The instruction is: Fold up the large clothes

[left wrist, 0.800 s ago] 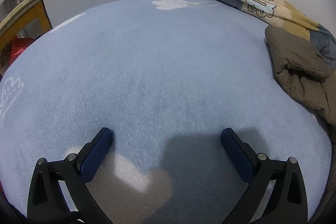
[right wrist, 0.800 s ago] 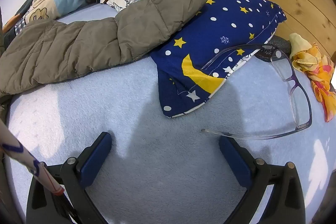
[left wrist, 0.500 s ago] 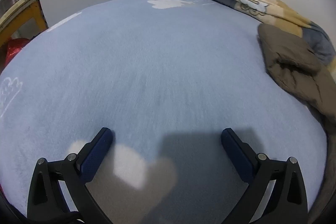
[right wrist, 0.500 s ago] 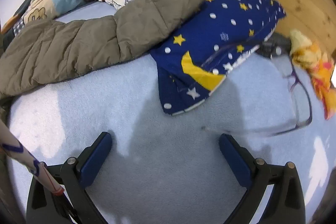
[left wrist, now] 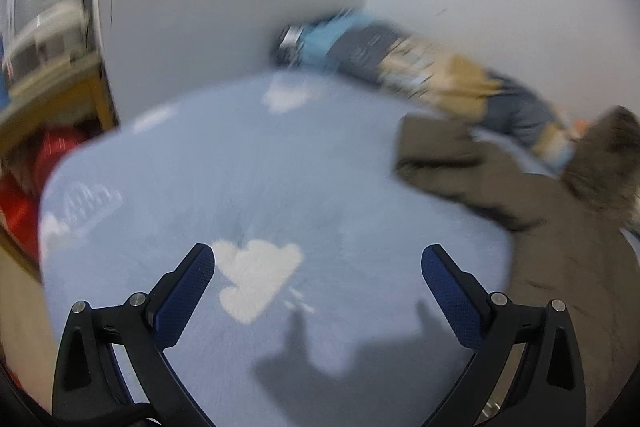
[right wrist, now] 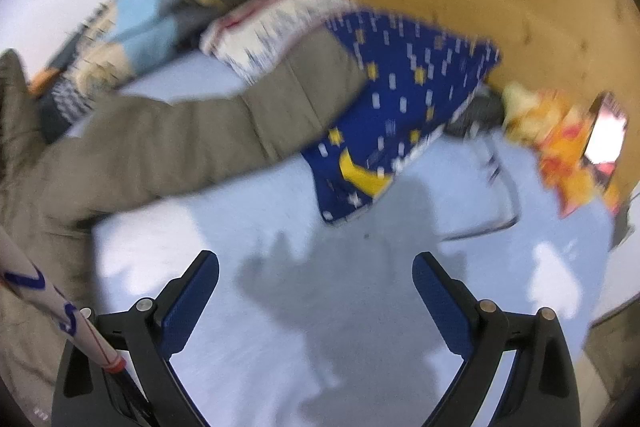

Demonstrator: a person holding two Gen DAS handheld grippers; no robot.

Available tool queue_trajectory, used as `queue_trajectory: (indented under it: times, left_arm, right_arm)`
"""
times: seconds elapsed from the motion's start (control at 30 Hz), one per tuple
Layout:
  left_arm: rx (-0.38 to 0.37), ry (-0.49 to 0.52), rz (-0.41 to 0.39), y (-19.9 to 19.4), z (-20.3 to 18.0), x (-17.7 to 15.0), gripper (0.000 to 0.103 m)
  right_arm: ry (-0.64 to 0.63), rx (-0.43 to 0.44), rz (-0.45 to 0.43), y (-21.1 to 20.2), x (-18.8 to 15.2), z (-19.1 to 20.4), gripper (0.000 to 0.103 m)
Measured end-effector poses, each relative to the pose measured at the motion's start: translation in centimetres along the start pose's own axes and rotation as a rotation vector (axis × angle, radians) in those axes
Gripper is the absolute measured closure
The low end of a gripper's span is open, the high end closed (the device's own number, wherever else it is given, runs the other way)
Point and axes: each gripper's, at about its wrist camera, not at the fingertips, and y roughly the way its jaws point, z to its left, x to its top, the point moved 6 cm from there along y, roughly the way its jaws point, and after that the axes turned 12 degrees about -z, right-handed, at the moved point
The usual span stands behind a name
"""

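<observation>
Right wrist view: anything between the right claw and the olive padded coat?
Only bare light blue blanket. The right claw hangs open above it; the olive padded coat lies beyond, to its left.

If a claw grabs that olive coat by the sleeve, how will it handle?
Probably floppy: the coat lies slumped and creased on the blanket, so the rest would trail. Its quilted padding suggests bulky but light. The sleeve rests against the star pillow, so a pull may drag that along.
</observation>
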Motion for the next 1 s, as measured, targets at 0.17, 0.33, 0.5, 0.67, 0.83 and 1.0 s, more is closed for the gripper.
queue_trajectory:
  times: [0.17, 0.33, 0.5, 0.67, 0.83, 1.0]
  left_arm:
    - [-0.160, 0.124, -0.070, -10.0, -4.8, -2.9, 0.000]
    - [-0.280, 0.220, -0.085, -17.6, -8.8, -5.9, 0.000]
    - [-0.330, 0.254, -0.078, -22.3, -10.6, -7.0, 0.000]
    - [-0.350, 0.229, -0.063, -24.2, -11.3, -8.1, 0.000]
    - [-0.375, 0.265, -0.029, -24.4, -11.9, -9.6, 0.000]
    - [-0.372, 0.289, -0.008, -24.0, -12.3, -10.4, 0.000]
  right_arm:
    - [-0.062, 0.112, -0.170, -10.0, 1.1, 3.3, 0.004]
    - [-0.106, 0.286, -0.239, -19.1, -3.4, 6.9, 0.003]
    - [-0.253, 0.379, -0.281, -24.2, -8.5, 10.0, 0.003]
    - [-0.347, 0.437, -0.310, -26.7, -11.7, 11.7, 0.003]
    - [-0.405, 0.452, -0.303, -27.2, -13.3, 12.8, 0.003]
    - [-0.401, 0.442, -0.269, -26.6, -13.7, 13.6, 0.004]
